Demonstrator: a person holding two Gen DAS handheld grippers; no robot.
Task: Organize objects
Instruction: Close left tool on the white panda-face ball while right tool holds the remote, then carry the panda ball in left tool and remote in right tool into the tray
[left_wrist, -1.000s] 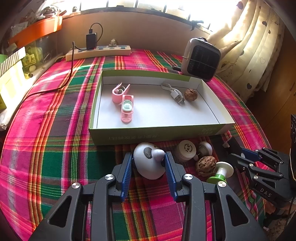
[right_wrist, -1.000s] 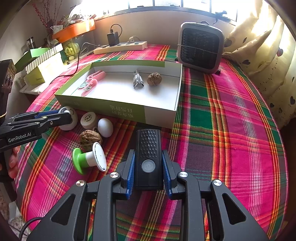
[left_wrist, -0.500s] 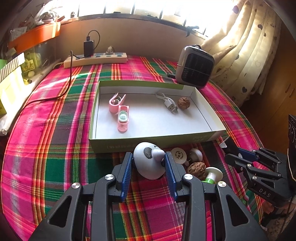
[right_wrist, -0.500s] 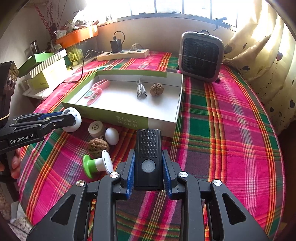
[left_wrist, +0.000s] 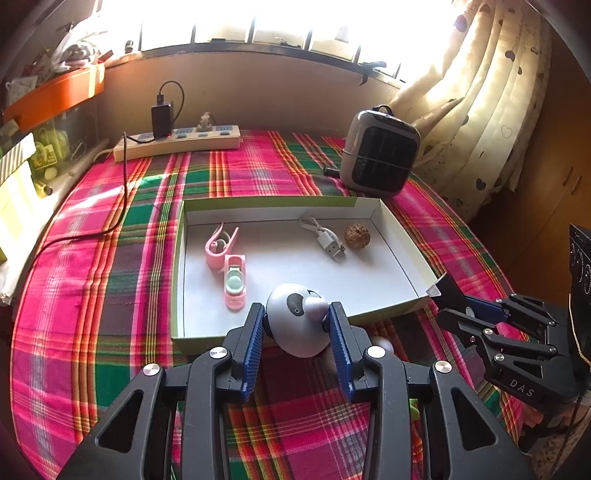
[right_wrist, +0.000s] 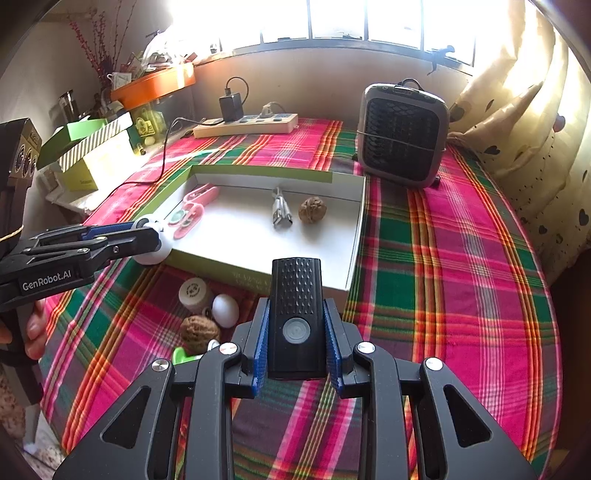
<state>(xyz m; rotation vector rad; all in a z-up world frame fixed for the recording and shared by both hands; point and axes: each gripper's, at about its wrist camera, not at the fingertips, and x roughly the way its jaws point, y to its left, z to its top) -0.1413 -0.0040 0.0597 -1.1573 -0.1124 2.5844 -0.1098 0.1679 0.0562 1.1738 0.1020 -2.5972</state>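
My left gripper (left_wrist: 297, 325) is shut on a white panda-face toy (left_wrist: 295, 317) and holds it above the front wall of the open green-and-white box (left_wrist: 177, 280). It also shows in the right wrist view (right_wrist: 147, 236). My right gripper (right_wrist: 295, 325) is shut on a black rectangular device (right_wrist: 296, 314), raised above the cloth just short of the box's (right_wrist: 352, 254) front right corner. Inside the box lie pink clips (left_wrist: 229, 266), a USB cable (left_wrist: 325, 240) and a walnut (left_wrist: 357, 236).
On the plaid cloth before the box lie a round cream cap (right_wrist: 192, 292), a white egg (right_wrist: 225, 310), a walnut (right_wrist: 199, 332) and a green-and-white piece (right_wrist: 183, 356). A small heater (right_wrist: 402, 136) and a power strip (right_wrist: 245, 125) stand behind the box.
Both grippers have risen and moved forward with their loads. The panda toy has gone from the cloth in front of the box to above its front wall.
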